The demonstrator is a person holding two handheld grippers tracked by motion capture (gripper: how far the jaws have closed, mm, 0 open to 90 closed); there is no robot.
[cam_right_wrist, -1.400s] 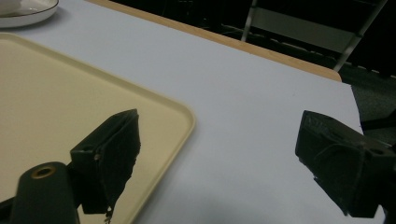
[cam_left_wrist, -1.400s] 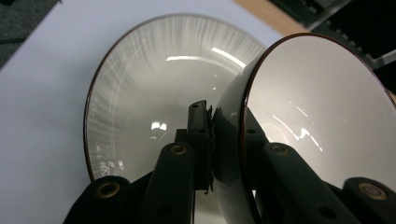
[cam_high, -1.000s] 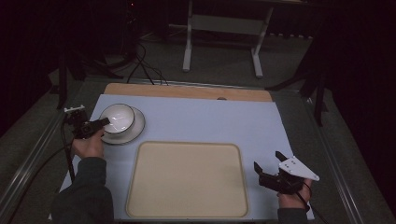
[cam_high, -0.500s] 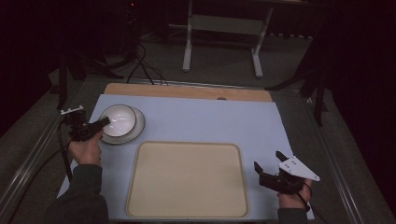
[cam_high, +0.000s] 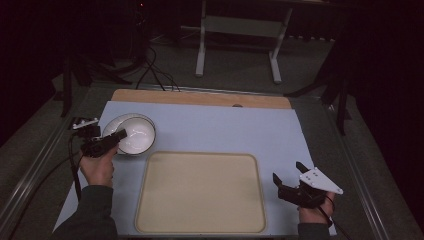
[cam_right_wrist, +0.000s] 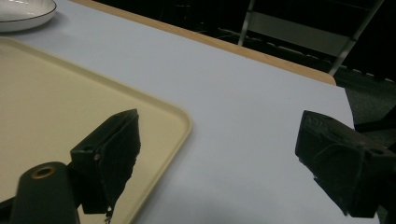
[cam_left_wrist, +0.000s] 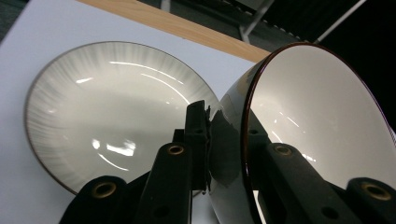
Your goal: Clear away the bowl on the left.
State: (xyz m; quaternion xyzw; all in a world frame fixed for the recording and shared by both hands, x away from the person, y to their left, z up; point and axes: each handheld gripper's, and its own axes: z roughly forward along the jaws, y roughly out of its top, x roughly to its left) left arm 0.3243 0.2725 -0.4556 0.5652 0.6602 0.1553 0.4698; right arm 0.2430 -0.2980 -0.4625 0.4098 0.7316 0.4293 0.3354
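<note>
one bowl (cam_left_wrist: 299, 121), pinched by its rim in the left tongs (cam_left_wrist: 224, 154), hangs tilted above its plate (cam_left_wrist: 107, 112) at the bench's far left, so lifting looks done and placing remains; right tongs (cam_right_wrist: 215, 158) gape empty by the tray (cam_high: 200, 192).

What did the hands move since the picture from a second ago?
The left gripper, shut on the bowl rim, has lifted and tilted the bowl off the plate, which has stayed on the table. The right gripper has stayed open beside the tray, which has not moved.
</note>
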